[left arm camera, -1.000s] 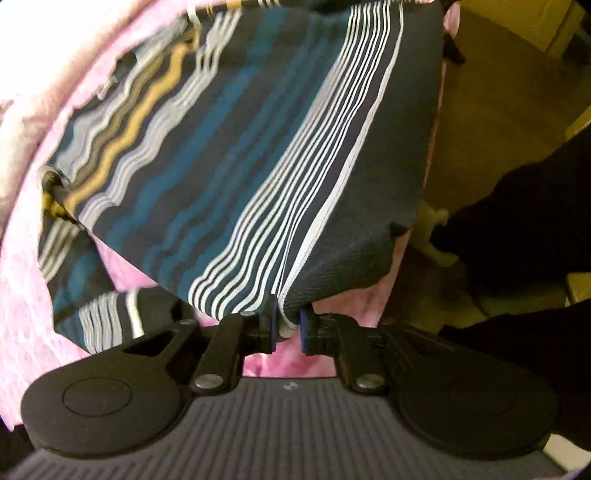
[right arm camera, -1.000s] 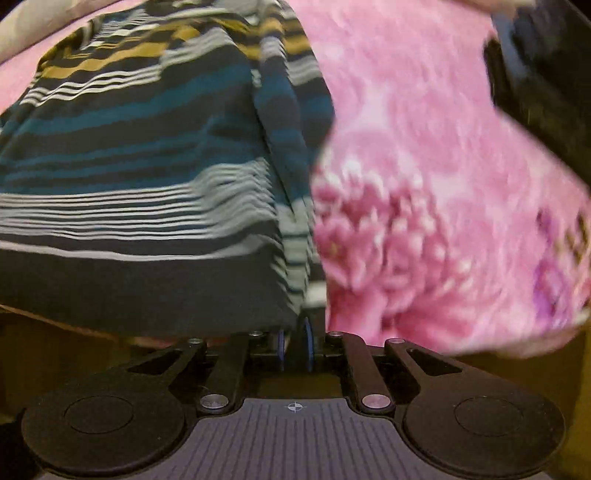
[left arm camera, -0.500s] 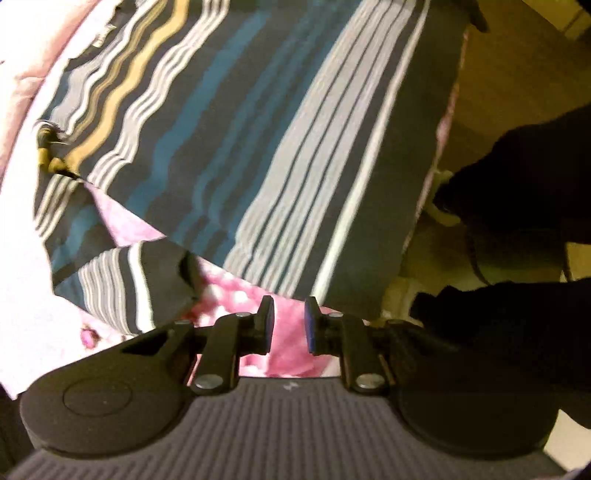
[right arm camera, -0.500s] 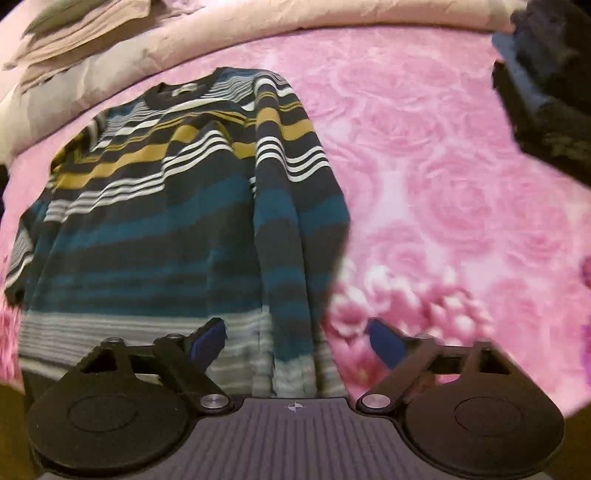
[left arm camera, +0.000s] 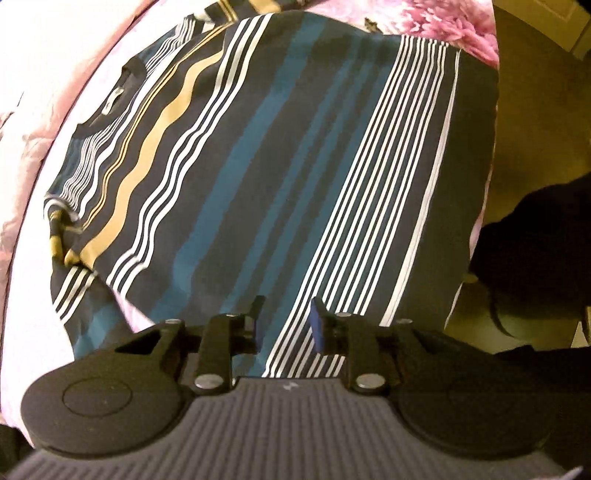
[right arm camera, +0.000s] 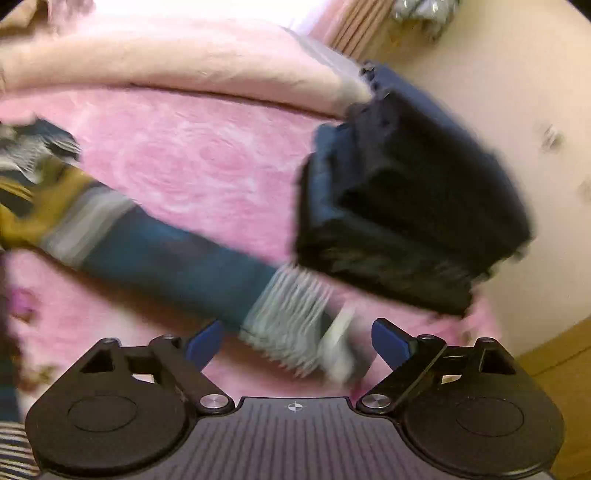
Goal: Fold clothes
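Note:
A striped sweater, dark with teal, white and mustard bands, lies spread flat on the pink floral bed cover. My left gripper hovers open over its lower side, holding nothing. In the right wrist view one sleeve of the sweater stretches across the pink cover, its white-striped cuff lying just ahead of my right gripper, which is wide open and empty. This view is blurred by motion.
A stack of folded dark clothes sits on the bed right of the sleeve. A beige rolled blanket lies along the far side. The bed edge and wooden floor are at the right, with a dark-clothed person there.
Both grippers let go of the sweater's hem and opened. The sweater now lies flat. The right gripper swung right toward the outstretched sleeve and the dark stack.

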